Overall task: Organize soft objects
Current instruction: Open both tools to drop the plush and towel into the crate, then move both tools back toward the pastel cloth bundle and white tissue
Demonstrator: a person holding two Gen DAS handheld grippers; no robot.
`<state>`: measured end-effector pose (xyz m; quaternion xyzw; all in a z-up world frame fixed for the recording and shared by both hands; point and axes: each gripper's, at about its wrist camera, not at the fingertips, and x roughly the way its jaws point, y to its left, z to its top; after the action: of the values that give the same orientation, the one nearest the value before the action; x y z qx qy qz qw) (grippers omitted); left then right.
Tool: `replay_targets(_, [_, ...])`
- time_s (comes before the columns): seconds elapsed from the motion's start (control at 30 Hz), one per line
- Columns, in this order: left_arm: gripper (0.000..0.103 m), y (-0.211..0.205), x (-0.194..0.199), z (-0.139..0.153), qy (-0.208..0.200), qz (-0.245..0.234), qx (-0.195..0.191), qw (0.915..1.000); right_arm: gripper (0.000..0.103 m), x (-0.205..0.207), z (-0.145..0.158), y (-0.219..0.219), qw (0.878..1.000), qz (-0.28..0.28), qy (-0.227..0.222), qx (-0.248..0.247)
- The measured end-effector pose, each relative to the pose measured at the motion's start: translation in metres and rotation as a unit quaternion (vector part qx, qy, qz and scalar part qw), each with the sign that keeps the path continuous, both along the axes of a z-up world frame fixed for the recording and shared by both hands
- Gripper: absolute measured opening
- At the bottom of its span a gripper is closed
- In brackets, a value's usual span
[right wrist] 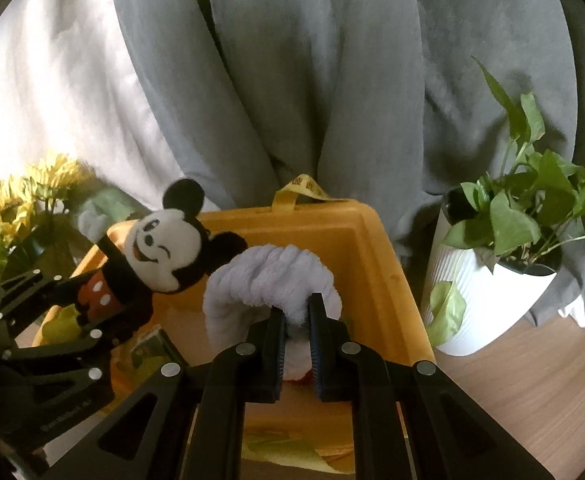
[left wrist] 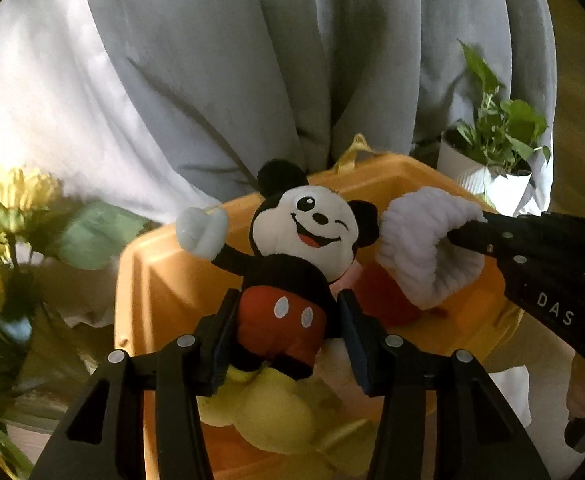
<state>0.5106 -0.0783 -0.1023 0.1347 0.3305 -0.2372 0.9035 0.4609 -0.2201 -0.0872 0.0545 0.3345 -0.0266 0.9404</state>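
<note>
My left gripper [left wrist: 288, 320] is shut on a Mickey Mouse plush [left wrist: 292, 264], gripping its red shorts, and holds it above the orange bin [left wrist: 152, 280]. It also shows in the right wrist view [right wrist: 156, 256]. My right gripper [right wrist: 296, 320] is shut on a pale lilac fluffy cloth [right wrist: 268, 280] and holds it over the orange bin [right wrist: 376, 264]. The cloth also shows in the left wrist view [left wrist: 424, 240]. A yellow plush [left wrist: 276, 412] and a red soft item [left wrist: 388, 296] lie inside the bin.
Grey curtains [right wrist: 312, 80] hang behind the bin. A potted green plant in a white pot [right wrist: 492, 280] stands to the right on the wooden floor [right wrist: 532, 380]. Yellow flowers [right wrist: 24, 208] stand to the left. A yellow strap [right wrist: 304, 188] sits on the bin's far rim.
</note>
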Motion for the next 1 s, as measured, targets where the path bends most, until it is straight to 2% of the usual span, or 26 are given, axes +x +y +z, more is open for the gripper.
replay_targets(0.13, [0.054, 0.0, -0.001, -0.001, -0.005, 0.012, -0.002, 0.9999, 0.014, 0.004, -0.005, -0.001, 1.0, -0.003, 0.014, 0.001])
replay_targets(0.17, [0.061, 0.0, -0.001, 0.0, -0.006, 0.015, -0.003, 0.9999, 0.015, 0.003, -0.006, -0.001, 1.0, -0.003, 0.017, 0.004])
replay_targets(0.2, [0.063, 0.002, -0.001, 0.0, -0.007, 0.017, -0.005, 0.9998, 0.02, 0.004, -0.007, -0.002, 1.0, -0.005, 0.019, 0.006])
replay_targets(0.23, [0.063, 0.002, -0.002, 0.001, -0.009, 0.02, -0.006, 0.9997, 0.032, 0.004, -0.007, -0.003, 1.0, -0.008, 0.022, 0.006])
replay_targets(0.3, [0.066, 0.004, -0.004, 0.002, -0.011, 0.027, -0.004, 0.9996, 0.046, 0.003, -0.006, -0.004, 1.0, -0.017, 0.019, 0.004])
replay_targets(0.47, [0.071, 0.012, -0.013, 0.009, -0.014, 0.053, -0.017, 0.9984, 0.047, -0.004, 0.001, -0.004, 1.0, -0.018, 0.01, 0.002])
replay_targets(0.53, [0.072, 0.016, -0.019, 0.013, -0.018, 0.065, -0.022, 0.9975, 0.054, -0.006, 0.004, -0.004, 1.0, -0.021, 0.008, 0.003])
replay_targets(0.67, [0.075, 0.023, -0.031, 0.022, -0.026, 0.082, -0.034, 0.9957, 0.057, -0.014, 0.013, -0.004, 1.0, -0.027, -0.001, 0.005])
replay_targets(0.73, [0.076, 0.028, -0.039, 0.029, -0.031, 0.088, -0.04, 0.9948, 0.062, -0.019, 0.018, -0.003, 1.0, -0.029, -0.007, 0.007])
replay_targets(1.0, [0.08, 0.042, -0.081, 0.055, -0.072, 0.119, -0.057, 0.9887, 0.07, -0.05, 0.039, 0.001, 0.999, -0.035, -0.038, 0.006])
